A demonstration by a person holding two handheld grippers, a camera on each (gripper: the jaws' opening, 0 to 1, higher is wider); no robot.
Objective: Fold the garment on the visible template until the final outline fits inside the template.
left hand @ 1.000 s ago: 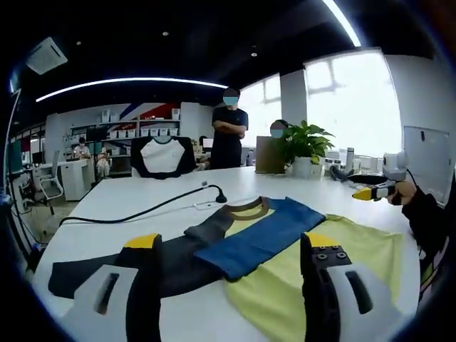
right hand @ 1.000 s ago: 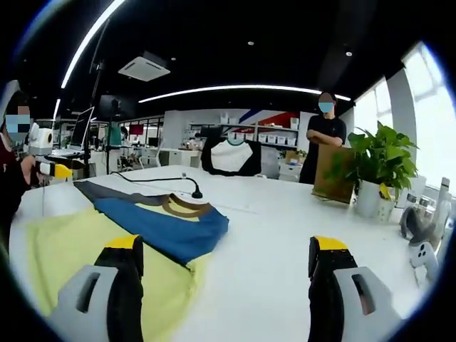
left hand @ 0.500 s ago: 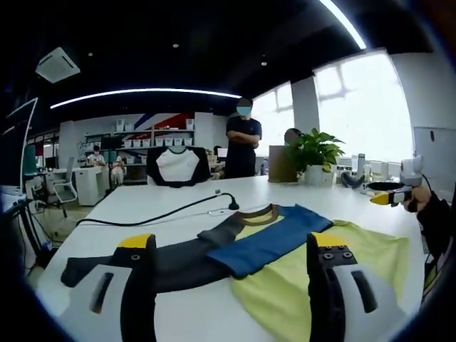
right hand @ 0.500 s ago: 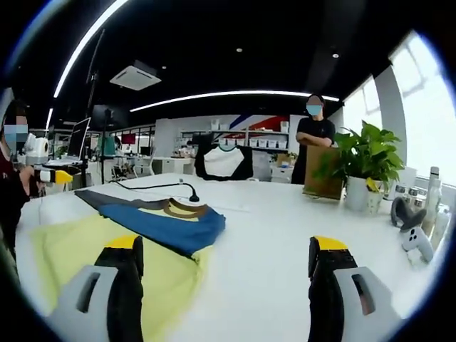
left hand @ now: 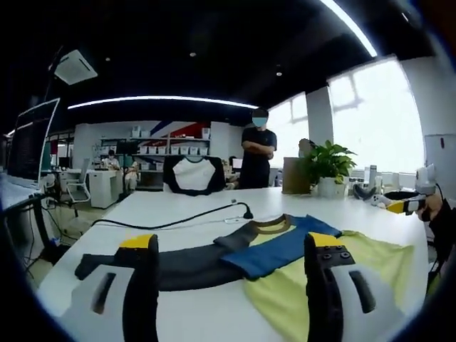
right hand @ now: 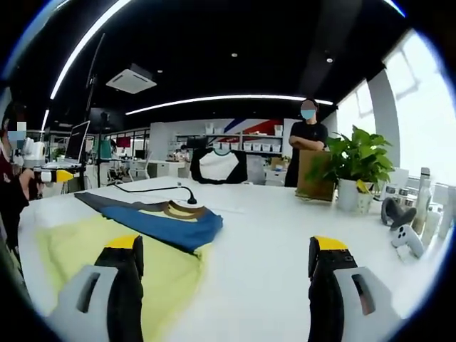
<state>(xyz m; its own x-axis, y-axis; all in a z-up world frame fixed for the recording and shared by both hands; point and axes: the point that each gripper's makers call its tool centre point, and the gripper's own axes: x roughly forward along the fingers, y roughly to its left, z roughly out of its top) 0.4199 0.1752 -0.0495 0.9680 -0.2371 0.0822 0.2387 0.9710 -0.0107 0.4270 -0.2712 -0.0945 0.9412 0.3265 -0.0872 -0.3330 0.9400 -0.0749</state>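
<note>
The garment is seen spread on the white counter, just ahead of the left gripper, whose jaws are parted and empty. One blue sleeve is folded across the yellow body; the dark sleeve lies stretched out beyond the left jaw, so most folding is judged unfinished. No template can be made out. The right gripper is held released, with the garment ahead of its left jaw. Compared with a second ago, both grippers have been drawn back and lowered slightly.
</note>
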